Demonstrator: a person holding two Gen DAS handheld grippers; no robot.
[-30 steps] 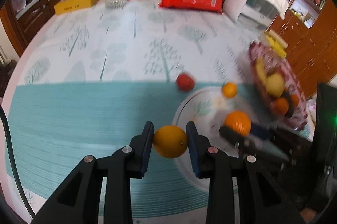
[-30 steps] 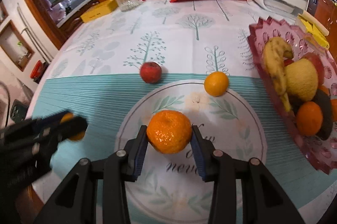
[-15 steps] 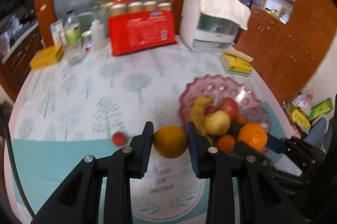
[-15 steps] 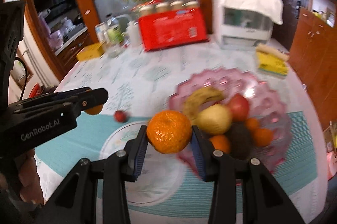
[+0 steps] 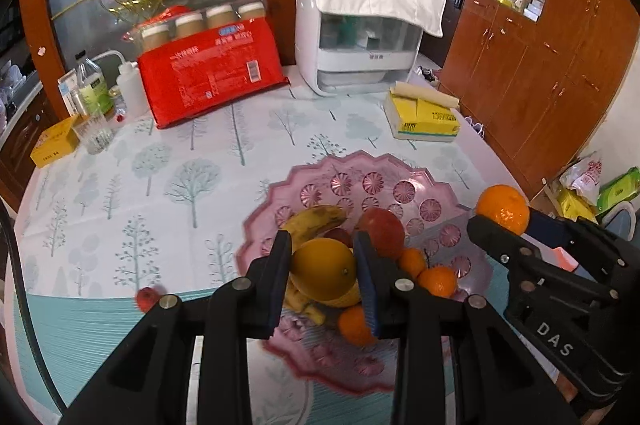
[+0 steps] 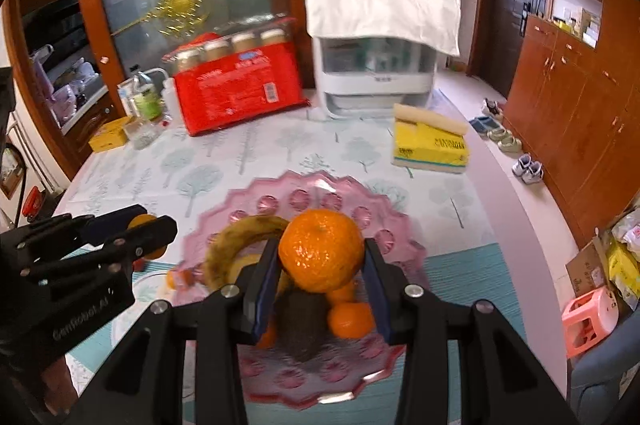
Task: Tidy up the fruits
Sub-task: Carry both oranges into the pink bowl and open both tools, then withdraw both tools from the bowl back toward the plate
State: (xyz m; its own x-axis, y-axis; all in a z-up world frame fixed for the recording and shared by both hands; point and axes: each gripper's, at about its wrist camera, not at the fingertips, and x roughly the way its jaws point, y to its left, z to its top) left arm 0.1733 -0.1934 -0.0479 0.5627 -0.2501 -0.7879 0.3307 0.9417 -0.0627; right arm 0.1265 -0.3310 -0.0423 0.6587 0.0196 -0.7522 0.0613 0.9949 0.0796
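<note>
Pink glass, scalloped and already crowded, the fruit bowl sat on the tree-print tablecloth beneath both tools. The banana and red apple left little flat room, so released fruit risked rolling out. The right gripper pinched a mandarin above the bowl; the left gripper was clamped on a yellow-orange citrus. Side by side, they could collide.

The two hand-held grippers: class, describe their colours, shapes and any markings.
Both the left hand-held gripper and the right hand-held gripper are matte black, angular, with silver rivets and blue-faced finger pads. The right one's side reads "DAS"; the left one's "GenRobot.AI".
</note>
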